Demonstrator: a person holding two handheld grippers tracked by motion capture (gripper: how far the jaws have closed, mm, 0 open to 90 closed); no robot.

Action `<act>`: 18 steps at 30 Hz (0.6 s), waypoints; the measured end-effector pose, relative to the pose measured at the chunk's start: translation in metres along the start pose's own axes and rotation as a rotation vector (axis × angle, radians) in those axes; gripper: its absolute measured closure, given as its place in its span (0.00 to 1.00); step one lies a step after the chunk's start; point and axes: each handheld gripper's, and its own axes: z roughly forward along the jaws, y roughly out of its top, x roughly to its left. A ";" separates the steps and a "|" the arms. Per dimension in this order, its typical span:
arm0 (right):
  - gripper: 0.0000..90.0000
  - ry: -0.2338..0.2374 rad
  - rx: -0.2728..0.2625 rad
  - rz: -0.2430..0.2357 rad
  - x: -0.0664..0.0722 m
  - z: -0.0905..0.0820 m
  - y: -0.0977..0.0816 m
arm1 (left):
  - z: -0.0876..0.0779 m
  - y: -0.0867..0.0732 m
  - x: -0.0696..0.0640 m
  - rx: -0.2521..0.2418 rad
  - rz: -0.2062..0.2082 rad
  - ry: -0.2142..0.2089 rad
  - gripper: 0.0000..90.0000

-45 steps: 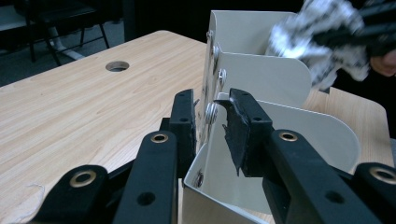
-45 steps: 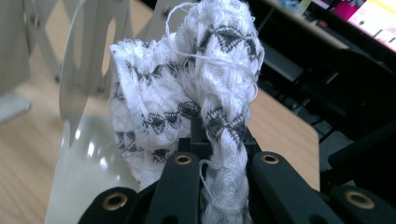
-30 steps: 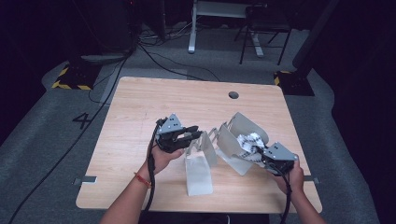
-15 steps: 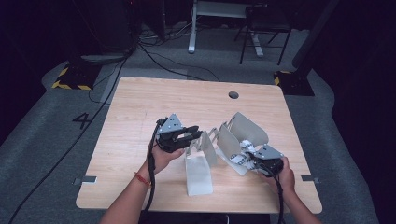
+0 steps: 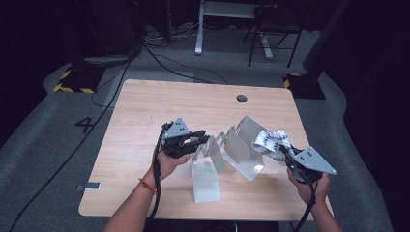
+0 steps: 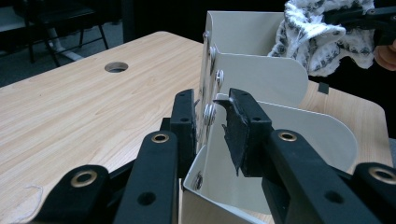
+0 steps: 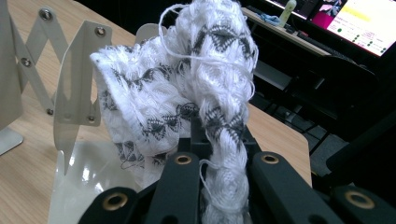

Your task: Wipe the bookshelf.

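Note:
A white metal folding rack (image 5: 241, 150) with scissor links stands on the wooden table (image 5: 145, 121). My left gripper (image 5: 205, 139) reaches in from the left, and its jaws (image 6: 210, 121) are shut on the riveted edge of one rack panel (image 6: 261, 79). My right gripper (image 5: 284, 151) is at the rack's right, above the table, shut on a white-and-grey knitted cloth (image 5: 270, 140). The cloth (image 7: 196, 84) bunches up over the jaws (image 7: 219, 135) and hangs clear of the rack panels (image 7: 79, 79). From the left gripper view the cloth (image 6: 322, 37) sits high behind the rack.
A round cable hole (image 5: 241, 98) is in the table's far side. The rack's low front panel (image 5: 205, 181) lies toward the near edge. Beyond the table are a chair (image 5: 270, 29), floor cables and yellow-black taped bases (image 5: 75, 79). A lit monitor (image 7: 364, 23) stands off to the right.
My right gripper has lifted the knitted cloth up and out of the rack's right compartment, toward the right. The left gripper and the rack have stayed still.

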 end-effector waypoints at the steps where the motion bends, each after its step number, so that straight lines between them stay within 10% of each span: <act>1: 0.94 0.004 0.004 -0.006 0.000 0.000 0.000 | 0.000 0.000 0.000 -0.001 -0.002 -0.003 0.81; 11: 0.94 0.072 0.177 -0.117 0.031 0.038 -0.025 | 0.000 0.000 0.000 0.000 0.002 -0.007 0.81; 18: 0.94 0.152 0.324 -0.100 0.042 0.067 -0.055 | 0.000 0.003 0.001 0.026 0.004 0.008 0.79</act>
